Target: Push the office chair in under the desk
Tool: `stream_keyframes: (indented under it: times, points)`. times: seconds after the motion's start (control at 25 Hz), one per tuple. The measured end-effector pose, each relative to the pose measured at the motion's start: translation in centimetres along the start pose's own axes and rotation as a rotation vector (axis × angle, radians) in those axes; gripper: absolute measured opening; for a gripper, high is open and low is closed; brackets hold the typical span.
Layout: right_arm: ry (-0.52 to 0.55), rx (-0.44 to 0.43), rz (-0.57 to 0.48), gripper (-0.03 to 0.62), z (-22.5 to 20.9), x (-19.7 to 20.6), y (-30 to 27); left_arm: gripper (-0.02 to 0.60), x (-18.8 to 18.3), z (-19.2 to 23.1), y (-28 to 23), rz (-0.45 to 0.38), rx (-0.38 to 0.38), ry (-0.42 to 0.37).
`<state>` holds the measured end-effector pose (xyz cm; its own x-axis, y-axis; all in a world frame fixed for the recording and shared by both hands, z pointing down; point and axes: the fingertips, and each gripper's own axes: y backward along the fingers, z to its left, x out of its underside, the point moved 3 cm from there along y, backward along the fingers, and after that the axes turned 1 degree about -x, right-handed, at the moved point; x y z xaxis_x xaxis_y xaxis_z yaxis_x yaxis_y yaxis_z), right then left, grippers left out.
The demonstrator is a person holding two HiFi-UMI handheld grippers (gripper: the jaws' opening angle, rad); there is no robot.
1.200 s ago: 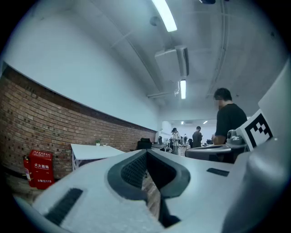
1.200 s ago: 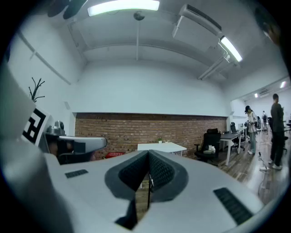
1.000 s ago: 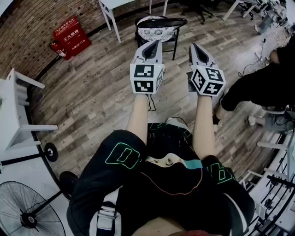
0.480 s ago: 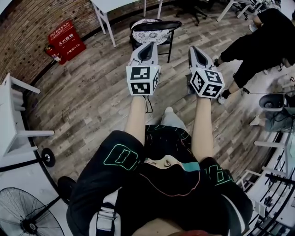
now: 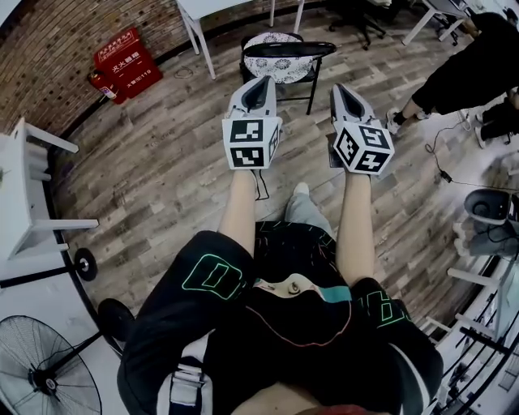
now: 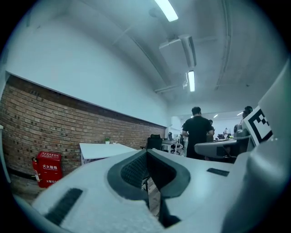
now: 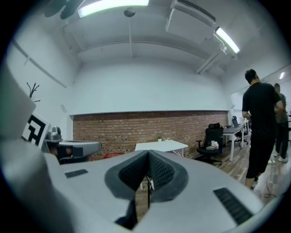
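Observation:
The chair (image 5: 284, 55) has a black backrest and a white patterned seat cushion. In the head view it stands on the wood floor just in front of the white desk (image 5: 201, 11), its backrest toward me. My left gripper (image 5: 261, 82) and right gripper (image 5: 340, 88) are held side by side, pointing level at the chair and a short way from it. Both are shut with nothing between the pads. In the left gripper view the shut left gripper (image 6: 146, 157) hides most of the chair, with the desk (image 6: 105, 150) behind. The right gripper view shows its shut right gripper (image 7: 148, 158) before the desk (image 7: 162, 145).
A red fire-extinguisher box (image 5: 126, 63) sits by the brick wall. White furniture (image 5: 26, 198) and a floor fan (image 5: 45, 377) are at the left. A person in black (image 5: 474, 69) stands at the right near cables; another black office chair (image 7: 212, 140) is further off.
Both grippers have come slightly nearer the chair while staying shut. The person in black on the right has moved away toward the back right.

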<state>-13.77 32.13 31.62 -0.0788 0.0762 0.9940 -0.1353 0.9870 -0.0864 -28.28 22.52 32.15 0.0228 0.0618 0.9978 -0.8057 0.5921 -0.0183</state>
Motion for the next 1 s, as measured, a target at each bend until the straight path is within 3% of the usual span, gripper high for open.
stream_keyframes:
  times: [0.76,1.0]
  points:
    - [-0.065,-0.082,0.103,0.003,-19.1,1.4,-14.2,0.009,4.4,-4.1,-21.0,0.112,-0.076,0.010]
    - [-0.055,-0.159,0.101,0.004,-20.0,1.1,-17.3,0.009,4.7,-3.1,-22.9,0.117,-0.137,-0.001]
